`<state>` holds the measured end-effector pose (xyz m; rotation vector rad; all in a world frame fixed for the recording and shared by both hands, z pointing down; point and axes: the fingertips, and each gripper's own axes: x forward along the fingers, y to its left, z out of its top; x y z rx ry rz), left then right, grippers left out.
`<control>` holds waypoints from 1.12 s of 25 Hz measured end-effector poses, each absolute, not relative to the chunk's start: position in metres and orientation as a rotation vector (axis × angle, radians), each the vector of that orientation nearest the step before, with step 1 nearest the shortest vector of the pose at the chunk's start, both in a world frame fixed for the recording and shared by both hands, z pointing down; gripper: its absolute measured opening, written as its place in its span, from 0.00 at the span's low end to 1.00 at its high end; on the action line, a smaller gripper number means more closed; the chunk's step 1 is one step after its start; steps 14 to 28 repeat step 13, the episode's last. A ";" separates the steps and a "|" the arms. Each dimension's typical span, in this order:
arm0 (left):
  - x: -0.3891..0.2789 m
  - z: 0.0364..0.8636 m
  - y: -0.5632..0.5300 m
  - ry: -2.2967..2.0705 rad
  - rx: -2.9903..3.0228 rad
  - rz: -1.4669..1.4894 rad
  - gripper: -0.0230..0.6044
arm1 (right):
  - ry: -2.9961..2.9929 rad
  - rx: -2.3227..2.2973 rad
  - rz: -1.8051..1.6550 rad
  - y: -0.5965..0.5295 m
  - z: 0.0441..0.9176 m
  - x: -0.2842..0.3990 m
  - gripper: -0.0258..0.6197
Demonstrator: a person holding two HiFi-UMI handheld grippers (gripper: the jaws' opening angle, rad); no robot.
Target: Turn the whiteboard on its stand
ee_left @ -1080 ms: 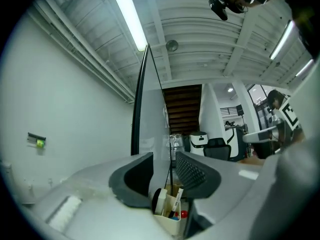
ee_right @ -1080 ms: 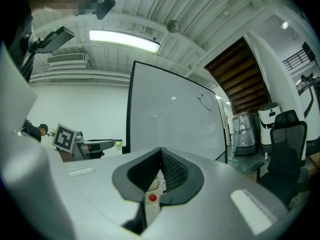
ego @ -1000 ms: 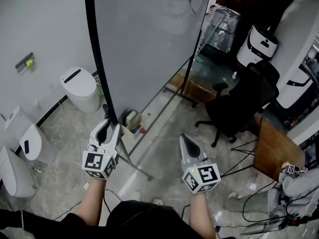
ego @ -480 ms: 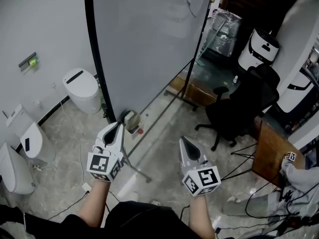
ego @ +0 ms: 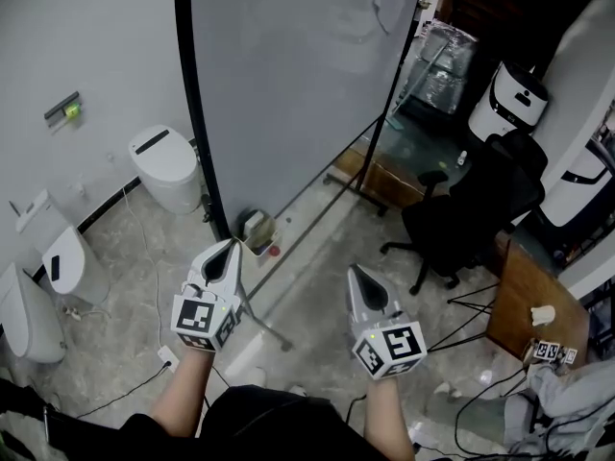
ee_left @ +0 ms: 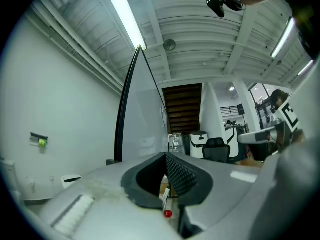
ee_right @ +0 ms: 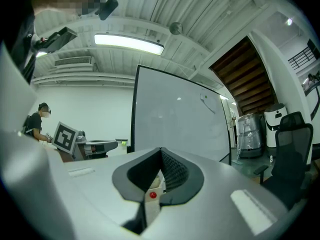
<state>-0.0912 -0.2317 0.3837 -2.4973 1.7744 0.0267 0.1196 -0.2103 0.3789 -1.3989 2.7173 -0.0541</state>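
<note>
Head view, whiteboard: upright ahead of both grippers, long axis vertical, black edge nearest, face turned right.
Room: pale wall, marbled floor, toilet on the left, chair on the right.
Left gripper: jaws closed together, empty, near the whiteboard's lower corner but apart from it.
Right gripper: jaws together, empty.
Change: Left gripper was closer to that corner a second ago.

No legible text, number, brand or sign appears in any view. The left cube on the left gripper and the right cube on the right gripper bear only black-and-white square markers, not letters. The whiteboard shows one faint outline near its top, unreadable as writing.
</note>
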 end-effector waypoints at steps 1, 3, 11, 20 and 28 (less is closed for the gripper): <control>-0.091 0.384 -0.232 1.775 -2.499 0.023 0.04 | 2.721 -1.396 -0.053 -0.211 0.379 0.119 0.05; -0.091 0.386 -0.231 1.778 -2.499 0.015 0.04 | 2.725 -1.390 -0.047 -0.211 0.380 0.118 0.05; -0.094 0.400 -0.229 1.786 -2.537 0.030 0.04 | 2.723 -1.396 -0.055 -0.214 0.383 0.118 0.05; -0.094 0.401 -0.229 1.773 -2.552 0.041 0.04 | 2.725 -1.395 -0.059 -0.216 0.384 0.116 0.05; -0.094 0.401 -0.229 1.773 -2.552 0.041 0.04 | 2.725 -1.395 -0.059 -0.216 0.384 0.116 0.05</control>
